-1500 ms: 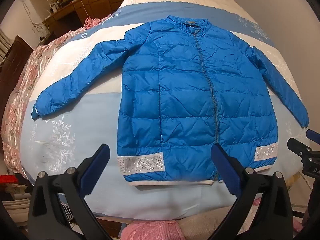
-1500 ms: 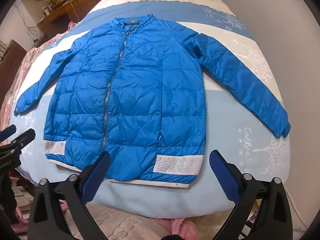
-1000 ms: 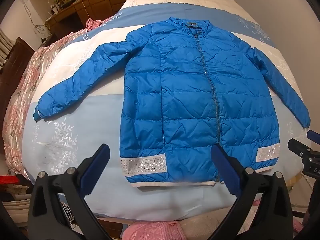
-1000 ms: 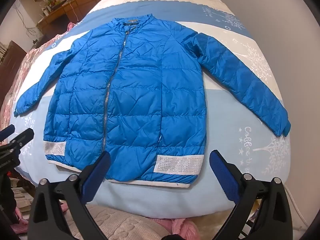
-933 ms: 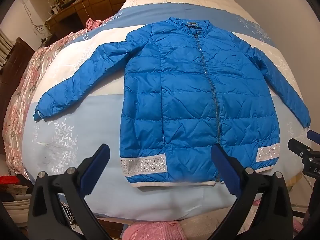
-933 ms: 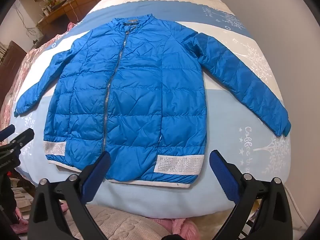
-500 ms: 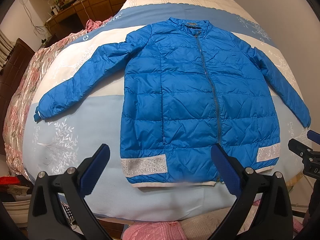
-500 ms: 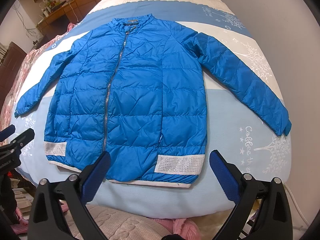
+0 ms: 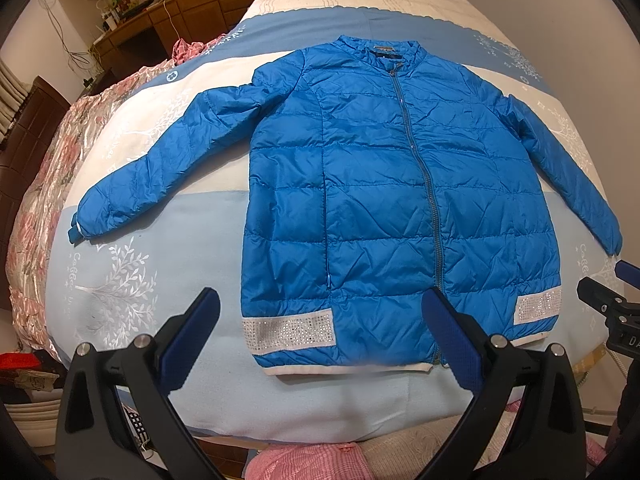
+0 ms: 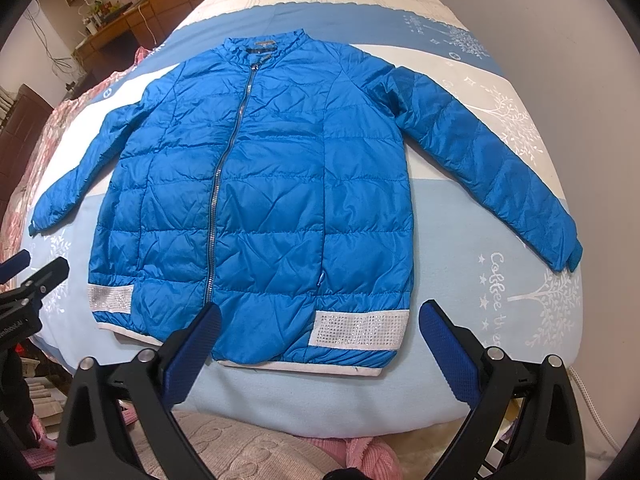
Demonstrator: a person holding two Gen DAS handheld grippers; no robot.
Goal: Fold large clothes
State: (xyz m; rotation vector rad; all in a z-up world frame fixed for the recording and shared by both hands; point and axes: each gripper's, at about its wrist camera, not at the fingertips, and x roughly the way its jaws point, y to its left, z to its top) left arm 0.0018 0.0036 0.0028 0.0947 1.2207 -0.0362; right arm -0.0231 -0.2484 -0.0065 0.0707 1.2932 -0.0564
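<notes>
Left gripper [image 9: 320,332] — jaws spread wide, holding nothing, above the near edge of the bed [image 9: 168,240]. Right gripper [image 10: 318,342] — same, jaws wide and empty.

Jacket [image 9: 392,208] lies flat, front up, zipped, collar at the far end, both sleeves spread out to the sides; silver hem bands [image 10: 358,330] nearest the jaws. Folding not begun.

Risks: slick puffy shell may slide out of a shallow pinch; hem sits near the bed's edge, so a pull toward the person could drag it off. Right cuff [image 10: 568,258] possibly close to the wall-side edge — fisheye makes this hard to judge.

Versus earlier frames: jacket sits marginally farther up in view; otherwise unchanged.
</notes>
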